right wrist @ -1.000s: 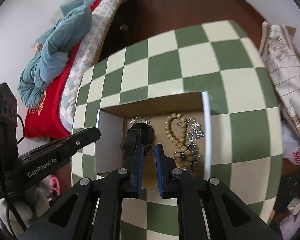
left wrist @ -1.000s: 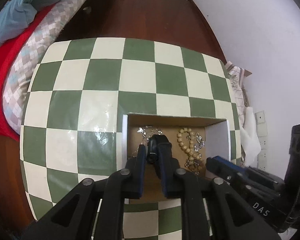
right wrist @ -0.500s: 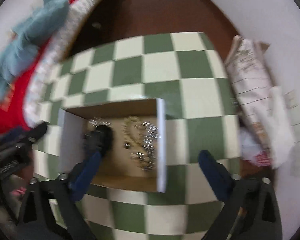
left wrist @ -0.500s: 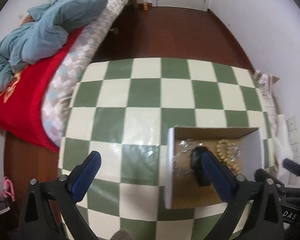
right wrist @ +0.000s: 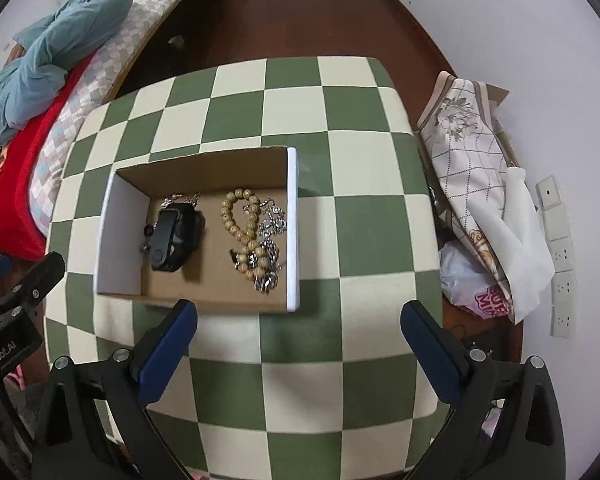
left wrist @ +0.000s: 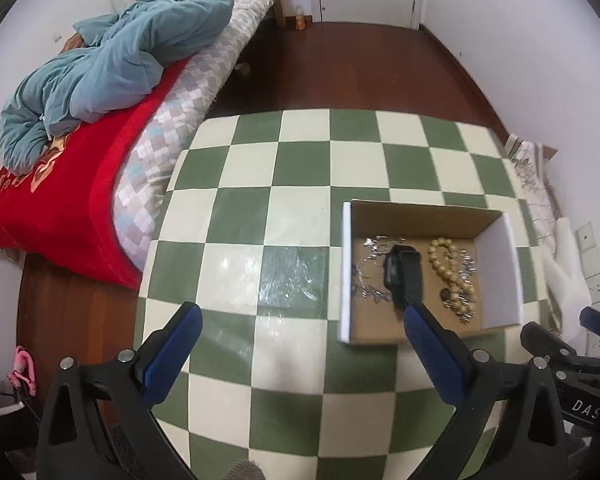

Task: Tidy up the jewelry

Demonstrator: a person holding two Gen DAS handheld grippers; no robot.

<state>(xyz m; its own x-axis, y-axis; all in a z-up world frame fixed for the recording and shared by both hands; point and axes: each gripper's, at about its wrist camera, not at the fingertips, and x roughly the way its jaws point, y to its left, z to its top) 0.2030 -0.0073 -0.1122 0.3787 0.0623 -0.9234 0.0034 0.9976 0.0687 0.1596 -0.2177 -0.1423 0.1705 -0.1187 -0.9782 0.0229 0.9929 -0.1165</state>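
Both grippers, left [left wrist: 300, 346] and right [right wrist: 298, 344], fingers wide apart, empty, cardboard box [right wrist: 292, 232] w/ black smartwatch [right wrist: 176, 238], bead bracelet [right wrist: 242, 226], silver chains [right wrist: 270, 248]; left view: finger partly hides watch.

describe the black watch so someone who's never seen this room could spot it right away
Find the green-and-cream checkered table, then the open cardboard box on it. The black watch lies in the box's left half, beside a silver chain, with the wooden bead bracelet to its right. It is the only solid black, chunky item there; everything else is beads or shiny chain.
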